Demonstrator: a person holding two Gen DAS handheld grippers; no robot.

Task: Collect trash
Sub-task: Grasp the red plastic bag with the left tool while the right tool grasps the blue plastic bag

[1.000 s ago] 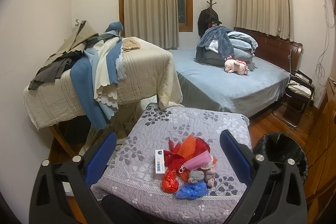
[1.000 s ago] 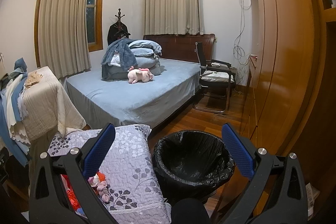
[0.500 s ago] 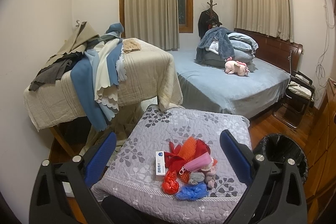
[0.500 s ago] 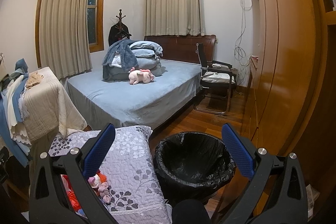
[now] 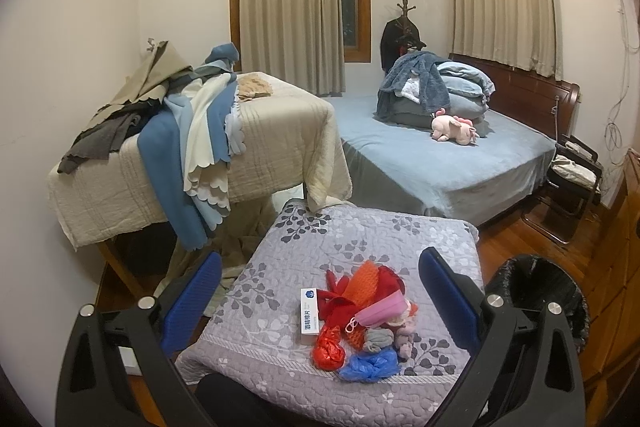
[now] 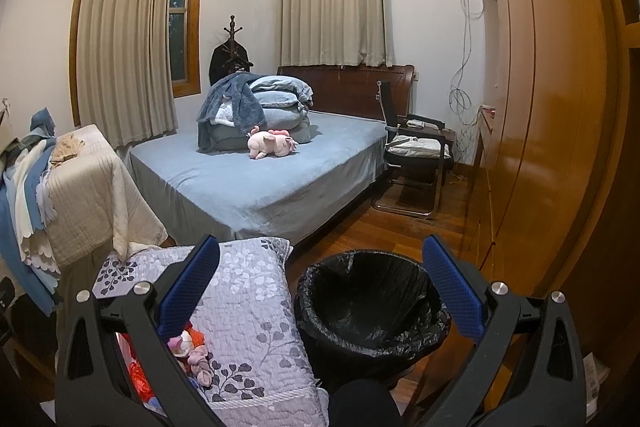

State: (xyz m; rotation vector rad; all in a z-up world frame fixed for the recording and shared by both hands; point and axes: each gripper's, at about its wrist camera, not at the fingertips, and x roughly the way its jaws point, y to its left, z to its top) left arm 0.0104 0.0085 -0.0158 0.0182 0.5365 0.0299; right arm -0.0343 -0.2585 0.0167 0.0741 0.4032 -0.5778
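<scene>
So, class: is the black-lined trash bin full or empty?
Empty, as far as shown: the trash bin shows only bare black liner inside; the trash pile lies on the quilted cushion.

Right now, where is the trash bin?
The black-lined trash bin stands on the wood floor, right of the quilted cushion, low centre in the right wrist view, near the bed's foot.

a home bedroom: made bed (image 6: 256, 187), curtained windows (image 5: 292, 11), probably a wardrobe (image 6: 552, 107) alongside.
</scene>
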